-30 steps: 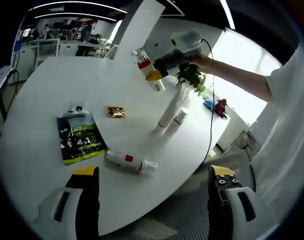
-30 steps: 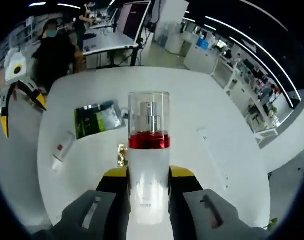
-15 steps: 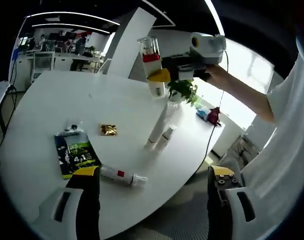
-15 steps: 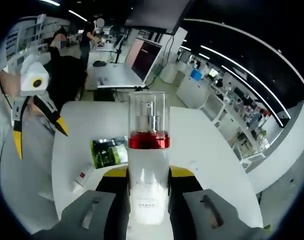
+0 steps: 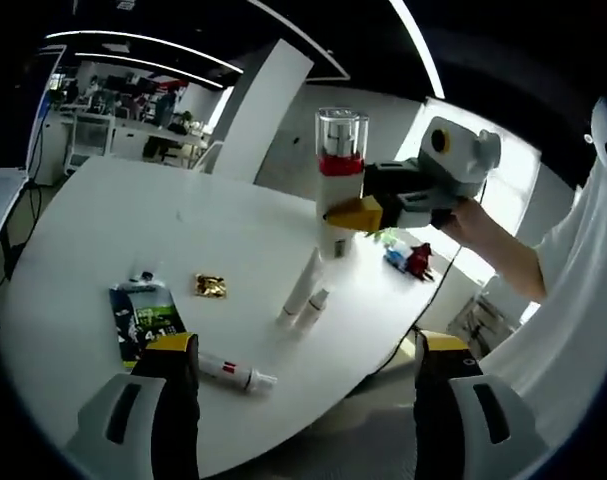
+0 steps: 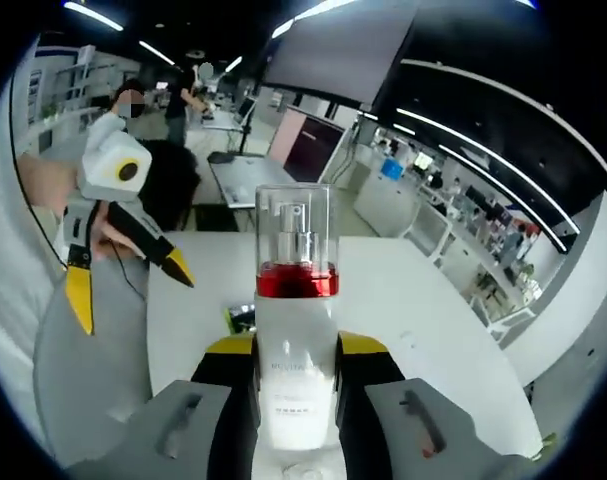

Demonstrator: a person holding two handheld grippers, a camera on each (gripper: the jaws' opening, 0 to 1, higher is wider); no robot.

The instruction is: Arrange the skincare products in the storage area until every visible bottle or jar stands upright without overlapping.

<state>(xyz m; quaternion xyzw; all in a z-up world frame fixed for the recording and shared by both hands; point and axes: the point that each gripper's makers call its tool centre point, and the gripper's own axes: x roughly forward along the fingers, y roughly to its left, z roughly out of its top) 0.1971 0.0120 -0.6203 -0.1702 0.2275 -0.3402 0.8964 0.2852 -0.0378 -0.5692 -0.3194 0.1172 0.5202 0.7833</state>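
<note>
My right gripper (image 6: 296, 352) is shut on a white pump bottle (image 6: 297, 330) with a red band and a clear cap. In the left gripper view this bottle (image 5: 340, 190) stands upright in the air above the table's far side, with the right gripper (image 5: 361, 213) clamped on its lower body. Two white tubes (image 5: 301, 286) lie side by side on the white table (image 5: 103, 220). Another white tube with a red mark (image 5: 235, 371) lies nearer. My left gripper (image 5: 305, 345) is open with nothing between its jaws, off the table's near edge. It also appears in the right gripper view, the left gripper (image 6: 123, 262) in a hand.
A green pouch (image 5: 143, 318) and a small gold sachet (image 5: 209, 286) lie flat on the table's left part. A small blue and red item (image 5: 408, 260) and a green plant sit at the far right edge. A person's arm reaches in from the right. Office desks stand behind.
The right gripper has turned the pump bottle from tilted to upright and carried it rightward. Both cameras have moved, with the table now lower in each view. The left gripper stays open.
</note>
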